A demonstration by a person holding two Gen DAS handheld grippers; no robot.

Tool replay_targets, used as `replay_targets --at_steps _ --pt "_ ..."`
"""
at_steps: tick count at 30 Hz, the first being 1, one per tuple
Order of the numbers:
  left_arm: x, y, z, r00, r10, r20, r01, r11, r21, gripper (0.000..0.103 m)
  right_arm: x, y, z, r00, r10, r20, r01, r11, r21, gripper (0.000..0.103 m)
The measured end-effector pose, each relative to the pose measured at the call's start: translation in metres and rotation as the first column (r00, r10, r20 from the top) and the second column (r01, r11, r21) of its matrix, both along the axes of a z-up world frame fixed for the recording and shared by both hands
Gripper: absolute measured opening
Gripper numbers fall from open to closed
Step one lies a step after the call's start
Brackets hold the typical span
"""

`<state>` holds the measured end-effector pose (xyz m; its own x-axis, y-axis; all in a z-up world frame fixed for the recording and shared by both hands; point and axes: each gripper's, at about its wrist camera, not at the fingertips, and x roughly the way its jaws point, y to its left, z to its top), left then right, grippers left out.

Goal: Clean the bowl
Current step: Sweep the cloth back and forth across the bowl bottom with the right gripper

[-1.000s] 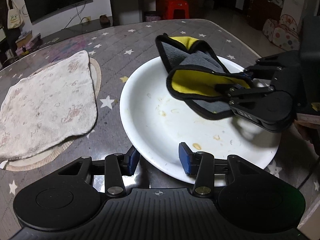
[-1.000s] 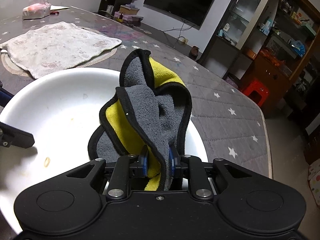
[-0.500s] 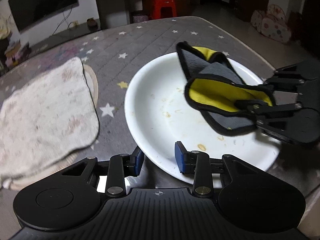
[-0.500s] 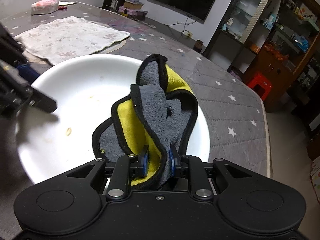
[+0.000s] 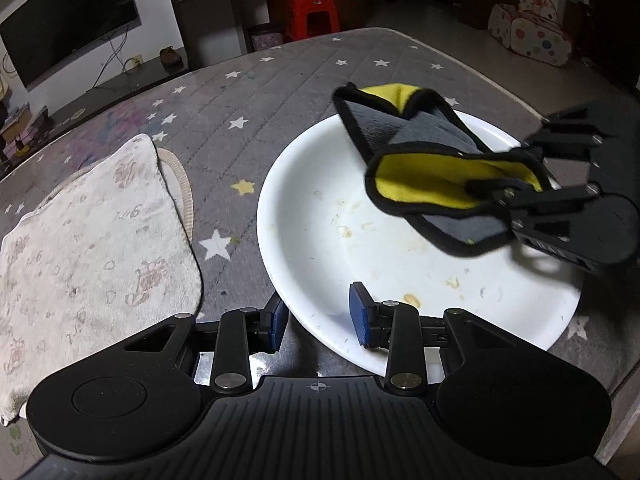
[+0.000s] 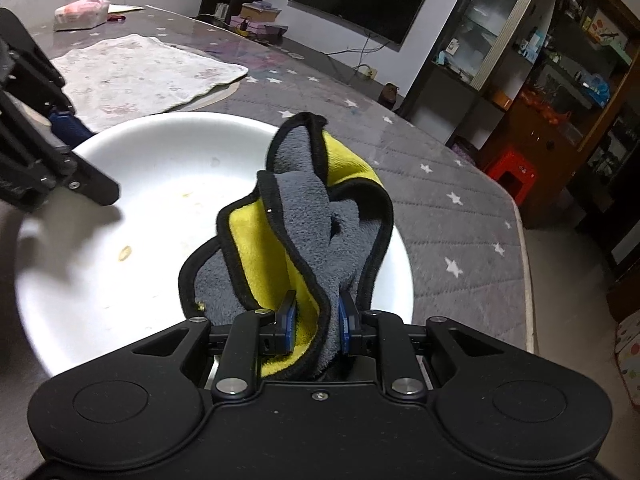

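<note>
Right gripper (image 6: 314,322) clamps the yellow-grey cloth (image 6: 304,224) above the white bowl (image 5: 320,240), left gripper (image 5: 318,316) straddles its six-o'clock rim, pads seemingly not yet pinching, and crumbs remain, so wiping has barely begun.

Soiled white bowl with a bunched cleaning cloth over it

The wide, shallow white bowl (image 5: 320,248) sits upright on the star-patterned table, its inside dotted with yellowish crumbs and smears. A grey-and-yellow cloth (image 6: 304,240) with black edging hangs folded and bunched above the bowl's right side, pinched at one end.
</note>
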<state>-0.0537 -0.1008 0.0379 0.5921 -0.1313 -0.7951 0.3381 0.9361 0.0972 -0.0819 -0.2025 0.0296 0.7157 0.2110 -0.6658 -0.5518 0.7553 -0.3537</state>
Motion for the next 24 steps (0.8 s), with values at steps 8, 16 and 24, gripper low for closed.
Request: replay_targets --at_steps 8,16,24 --pt "0.001 0.001 -0.001 1.000 -0.004 0.001 0.004 1.000 -0.007 0.037 0.019 0.013 -0.004 0.999 0.021 0.038 -0.021 1.000 -0.022 0.021" --pt "0.002 -0.001 -0.003 1.000 0.005 0.005 -0.005 1.000 -0.007 0.040 0.033 0.025 -0.004 0.998 0.043 0.043 -0.043 0.999 -0.007 0.021" --pt "-0.003 0.001 -0.001 0.998 0.066 -0.019 -0.067 0.996 -0.061 0.039 0.031 0.021 -0.002 0.999 0.027 0.025 -0.028 0.999 0.019 0.020"
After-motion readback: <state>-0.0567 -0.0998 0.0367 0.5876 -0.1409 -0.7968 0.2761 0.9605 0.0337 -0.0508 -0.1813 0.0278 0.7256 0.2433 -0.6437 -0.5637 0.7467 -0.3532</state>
